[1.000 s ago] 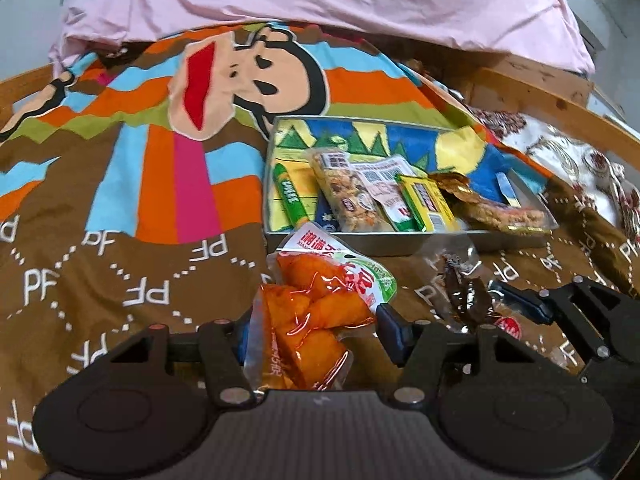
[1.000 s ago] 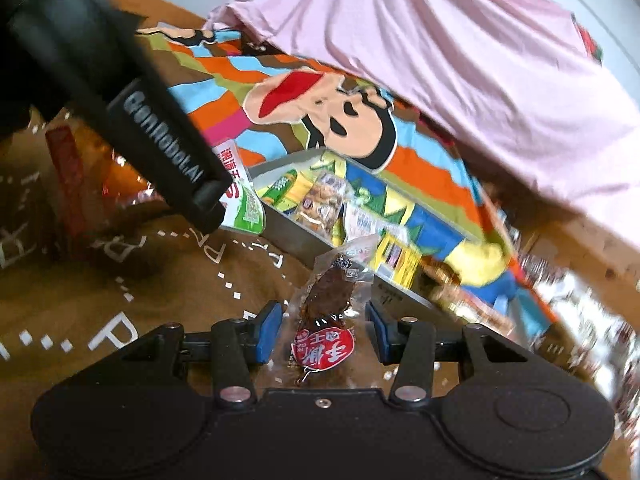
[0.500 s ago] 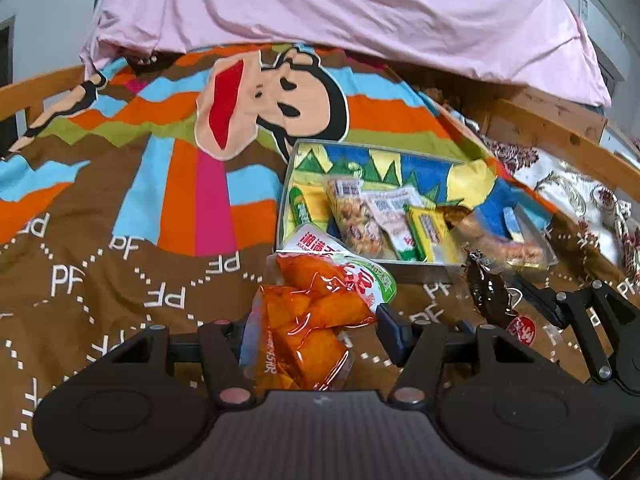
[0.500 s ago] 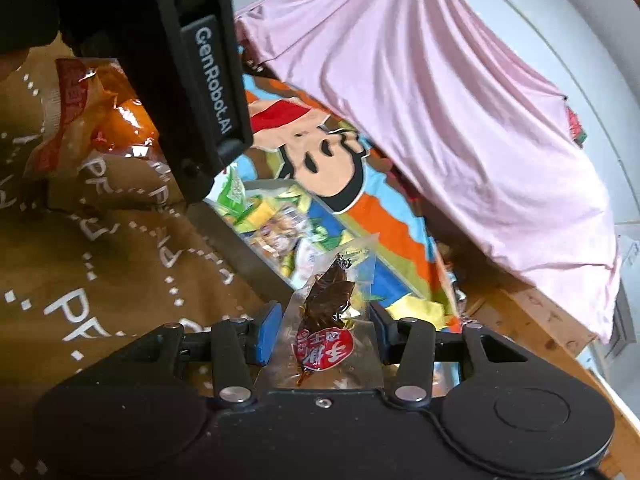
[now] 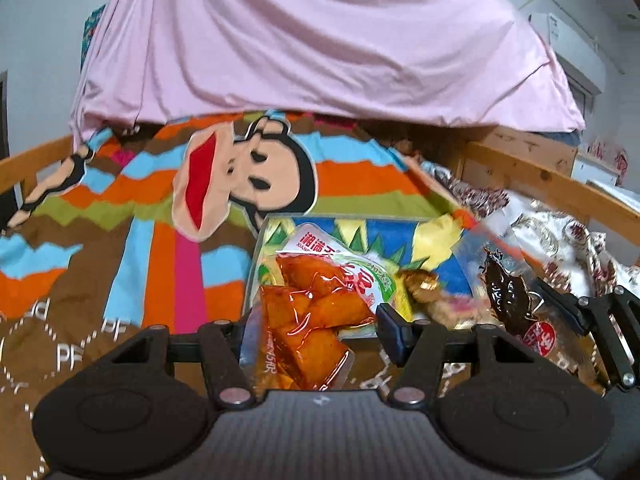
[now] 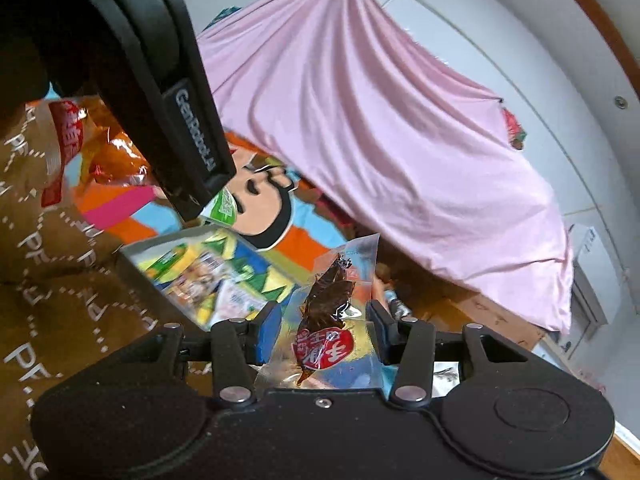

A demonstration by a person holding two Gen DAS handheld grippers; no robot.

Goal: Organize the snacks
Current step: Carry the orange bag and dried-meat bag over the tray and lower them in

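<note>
Left wrist view: my left gripper [image 5: 312,328] carries one orange snack packet [image 5: 316,312], jaws closed on its sides, the packet lifted off the bed and standing up between the blue pads, its white and green printed top reaching over the near edge of the snack tray [image 5: 256,256]. Tray: shallow, metal-rimmed, resting on the striped cartoon blanket [image 5: 160,208], with several wrapped snacks lying flat inside; their kinds are blurred. To the right in the same view, my right gripper [image 5: 536,312] shows with its load. Right wrist view: my right gripper [image 6: 324,332] carries one clear packet with a dark brown snack [image 6: 332,312] and a red round label, jaws clamped on both edges, packet held upright in the air near the tray [image 6: 132,264]. Background: pink sheet [image 5: 320,40] draped behind the bed, wooden bed rail [image 5: 540,176] at right.
</note>
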